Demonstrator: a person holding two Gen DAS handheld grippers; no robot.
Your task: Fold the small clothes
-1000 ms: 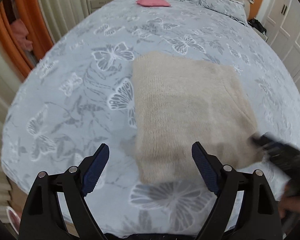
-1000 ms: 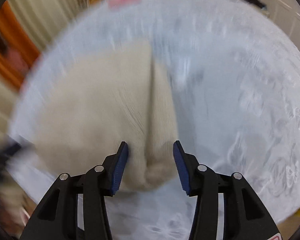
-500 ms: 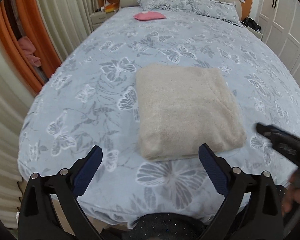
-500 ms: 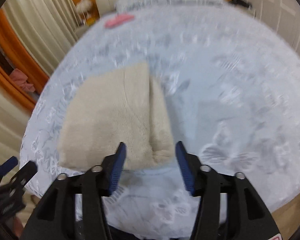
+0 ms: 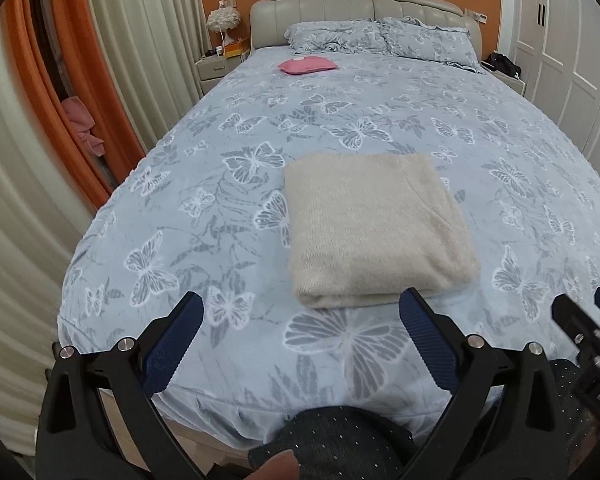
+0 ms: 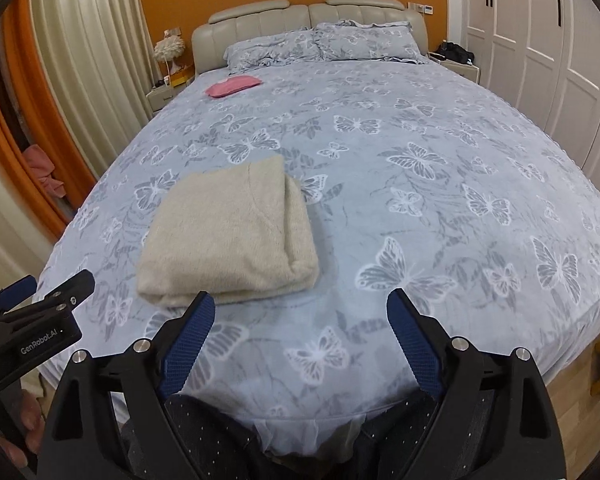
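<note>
Two sets of tongs hang above the foot of the bed [image 5: 380, 120]. The left tongs [image 5: 300, 324] stand wide apart with nothing between them. The right tongs [image 6: 300, 320] are opening, also empty. Just beyond both, the folded beige sweater [image 5: 376, 224] lies flat on the butterfly-print bedspread [image 6: 420, 160], touched by neither. A pink cushion [image 5: 307, 66] rests near the pillows [image 5: 380, 38].

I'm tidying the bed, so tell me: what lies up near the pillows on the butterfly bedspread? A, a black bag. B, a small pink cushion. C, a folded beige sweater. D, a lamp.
B: a small pink cushion lies on the bedspread just below the pillows, while the folded beige garment lies nearer the foot.
</note>
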